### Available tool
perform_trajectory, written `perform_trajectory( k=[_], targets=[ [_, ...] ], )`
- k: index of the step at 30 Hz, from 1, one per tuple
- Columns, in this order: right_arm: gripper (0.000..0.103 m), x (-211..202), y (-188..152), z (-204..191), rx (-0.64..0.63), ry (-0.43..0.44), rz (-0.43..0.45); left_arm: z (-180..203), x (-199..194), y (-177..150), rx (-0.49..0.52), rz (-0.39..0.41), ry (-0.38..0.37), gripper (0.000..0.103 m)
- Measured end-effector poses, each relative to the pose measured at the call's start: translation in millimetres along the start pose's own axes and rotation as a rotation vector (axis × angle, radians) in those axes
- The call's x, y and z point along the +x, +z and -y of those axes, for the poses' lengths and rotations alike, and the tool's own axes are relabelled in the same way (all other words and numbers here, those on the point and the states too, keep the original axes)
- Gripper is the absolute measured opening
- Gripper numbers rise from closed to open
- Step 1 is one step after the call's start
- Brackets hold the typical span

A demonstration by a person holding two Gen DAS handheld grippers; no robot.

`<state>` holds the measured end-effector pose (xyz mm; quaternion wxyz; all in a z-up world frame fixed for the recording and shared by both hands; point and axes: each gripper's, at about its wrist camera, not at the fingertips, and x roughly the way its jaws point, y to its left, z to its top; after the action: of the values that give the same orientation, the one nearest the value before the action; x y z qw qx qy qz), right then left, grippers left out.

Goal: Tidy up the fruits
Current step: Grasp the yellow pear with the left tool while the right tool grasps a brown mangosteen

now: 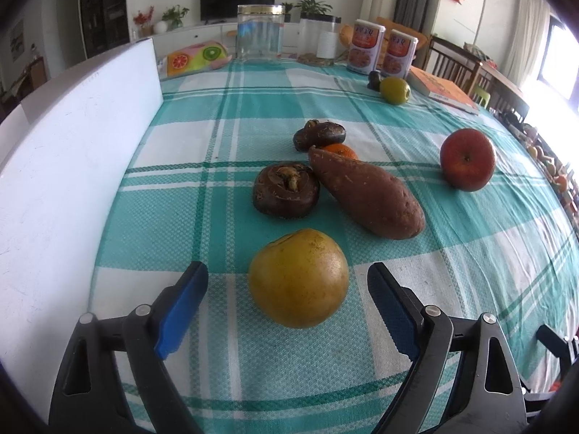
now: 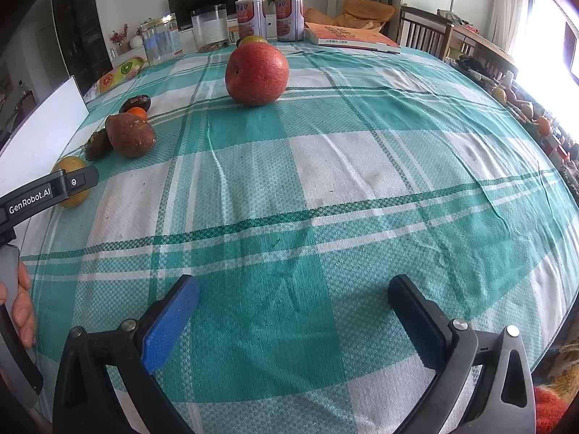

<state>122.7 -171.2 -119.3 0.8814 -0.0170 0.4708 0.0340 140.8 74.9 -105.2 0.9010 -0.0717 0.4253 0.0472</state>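
Note:
A yellow pear [image 1: 299, 277] lies on the checked tablecloth between the open jaws of my left gripper [image 1: 287, 271], not touched by either pad. Behind it lie a sweet potato [image 1: 365, 191], two dark water chestnuts [image 1: 286, 191] [image 1: 319, 135], a small orange [image 1: 340, 151] mostly hidden, a red apple [image 1: 467, 159] at right and a green fruit [image 1: 395, 89] far back. My right gripper [image 2: 294, 289] is open and empty over bare cloth. The red apple [image 2: 257, 72] sits far ahead of it; the pear [image 2: 72, 181] is at left, partly behind the left gripper's arm.
A white tray [image 1: 72, 152] stands along the left of the table. At the back stand a glass jar [image 1: 260, 32], a second jar [image 1: 320, 36], two cans [image 1: 380, 52], a book [image 1: 447, 90] and a fruit-print pouch [image 1: 195, 56]. Chairs [image 2: 427, 32] are at the far right.

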Motion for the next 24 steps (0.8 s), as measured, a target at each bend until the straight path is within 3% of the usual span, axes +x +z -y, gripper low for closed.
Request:
perform_trajectory(
  k=[1,2,5,12,13,16,24],
  targets=[
    [0.103,0,0,0,0.0,-0.001,0.001,1,0,-1,0.013,-0.003,-0.005,0.058],
    [0.103,0,0,0,0.001,-0.001,0.001,2,1,-1,0.025,-0.014,-0.023,0.052],
    [0.103,0,0,0,0.0,-0.001,0.001,3,-5,-7,0.038,-0.007,-0.03,0.051],
    [0.103,0,0,0,0.001,-0.001,0.002,9,-32,-39,0.101,-0.042,-0.131,0.052],
    [0.103,0,0,0,0.002,-0.002,0.003,9,-34,-43,0.108,-0.036,-0.132,0.054],
    [0.103,0,0,0,0.003,-0.003,0.004,9,-33,-45,0.129,-0.017,-0.078,0.076],
    [0.103,0,-1,0,0.002,-0.002,0.004,17,-25,-45,0.175,-0.036,-0.028,0.089]
  ],
)
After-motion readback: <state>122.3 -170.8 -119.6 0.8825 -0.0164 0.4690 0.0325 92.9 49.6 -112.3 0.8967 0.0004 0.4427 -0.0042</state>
